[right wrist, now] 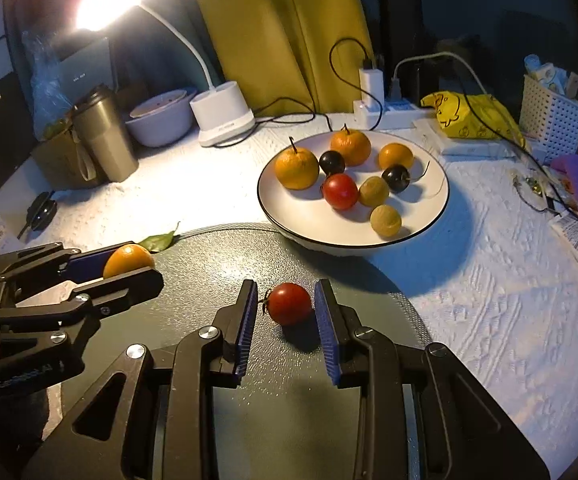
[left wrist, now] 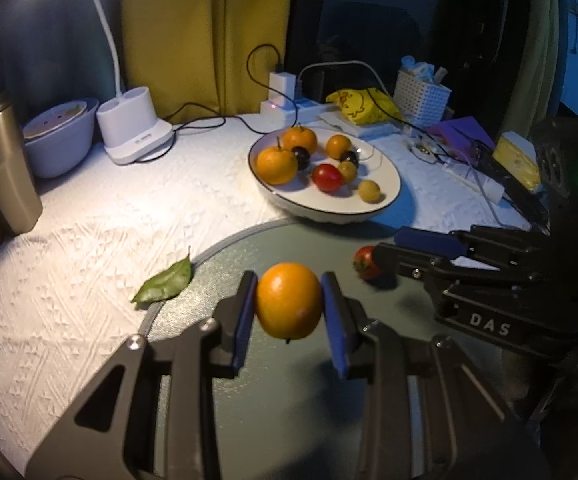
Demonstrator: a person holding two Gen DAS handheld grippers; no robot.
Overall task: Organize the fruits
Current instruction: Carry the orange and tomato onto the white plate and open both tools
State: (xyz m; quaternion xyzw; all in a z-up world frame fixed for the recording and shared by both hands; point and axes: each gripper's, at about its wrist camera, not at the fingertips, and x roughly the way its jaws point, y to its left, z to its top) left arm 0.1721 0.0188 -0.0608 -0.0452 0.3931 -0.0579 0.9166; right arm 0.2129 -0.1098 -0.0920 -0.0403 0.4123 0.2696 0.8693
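Left gripper [left wrist: 289, 304] clamps a tangerine [left wrist: 289, 300]; right gripper [right wrist: 287, 308] brackets a cherry tomato [right wrist: 290, 303] (jaws apart); both remain outside the plate [right wrist: 429, 216] at one o'clock.

Set on the table [right wrist: 489, 280], a round mat [right wrist: 225, 264] nearest the cameras, with a plate [right wrist: 429, 216] of fruit just behind it, touching its far edge. On the mat, a tomato [right wrist: 290, 304] between the jaws of the right gripper [right wrist: 285, 308]; to its left, an orange [left wrist: 289, 300] between the jaws of the left gripper [left wrist: 289, 304]. Beside the mat's left edge, a leaf [left wrist: 165, 282]. Along the back, left to right: tumbler [right wrist: 105, 140], bowl [right wrist: 161, 120], lamp base [right wrist: 225, 120], power strip [right wrist: 385, 108], basket [right wrist: 553, 116].
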